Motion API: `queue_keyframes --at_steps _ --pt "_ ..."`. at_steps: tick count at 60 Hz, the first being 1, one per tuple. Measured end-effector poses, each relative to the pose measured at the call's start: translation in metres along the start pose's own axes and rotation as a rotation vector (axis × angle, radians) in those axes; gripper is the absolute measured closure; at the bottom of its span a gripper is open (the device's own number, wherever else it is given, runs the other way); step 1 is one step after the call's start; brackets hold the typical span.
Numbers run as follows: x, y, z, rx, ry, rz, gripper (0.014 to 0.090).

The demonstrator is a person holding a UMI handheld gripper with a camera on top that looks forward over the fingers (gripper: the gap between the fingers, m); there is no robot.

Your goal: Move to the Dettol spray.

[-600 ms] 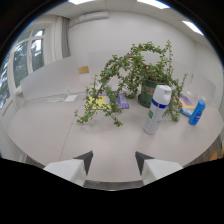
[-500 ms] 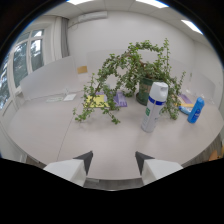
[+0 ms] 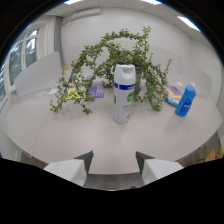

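The Dettol spray [image 3: 123, 94] is a white can with a blue and green label and a white cap, standing upright on the pale table [image 3: 75, 135]. It is ahead of my gripper [image 3: 113, 161], roughly in line with the gap between the fingers and well beyond them. Both fingertips [image 3: 85, 159] show at the bottom, spread apart with nothing between them, so the gripper is open.
A leafy potted plant [image 3: 105, 60] spreads right behind the can. A blue bottle [image 3: 184, 101] stands to the right on the table. A purple packet [image 3: 96, 90] and a yellow item [image 3: 74, 93] lie under the plant's left branches. Windows line the left wall.
The view has swung right and moved closer: the spray can, earlier off to the right of the fingers, now stands centred ahead and looks larger.
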Motion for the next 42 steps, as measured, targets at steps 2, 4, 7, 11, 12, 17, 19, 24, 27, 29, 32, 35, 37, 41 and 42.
queue_keyframes --at_steps 2,4,7,11,12,17,19,24,27,29,32,35,37,41,42 --pt "0.004 -0.002 0.006 0.004 -0.004 -0.001 0.0203" --pt "0.008 -0.004 0.012 0.005 -0.01 -0.004 0.0203" --pt "0.014 -0.006 0.022 0.004 -0.016 -0.01 0.0202" --pt "0.019 -0.01 0.036 0.004 -0.024 -0.017 0.0203" --pt "0.02 -0.011 0.039 0.006 -0.028 -0.019 0.0201" --pt "0.025 -0.016 0.058 0.016 -0.039 -0.026 0.0202" --pt "0.027 -0.019 0.065 0.021 -0.043 -0.031 0.02" --pt "0.032 -0.025 0.08 0.026 -0.053 -0.041 0.0204" --pt "0.031 -0.028 0.088 0.031 -0.059 -0.044 0.0205" --pt "0.034 -0.031 0.093 0.034 -0.065 -0.05 0.0202" --pt "0.034 -0.033 0.099 0.038 -0.072 -0.054 0.0203" --pt "0.034 -0.036 0.102 0.039 -0.08 -0.056 0.0204" --pt "0.035 -0.037 0.104 0.04 -0.082 -0.056 0.0204" --pt "0.036 -0.039 0.108 0.043 -0.088 -0.058 0.0204" --pt "0.037 -0.039 0.108 0.042 -0.087 -0.058 0.0203"
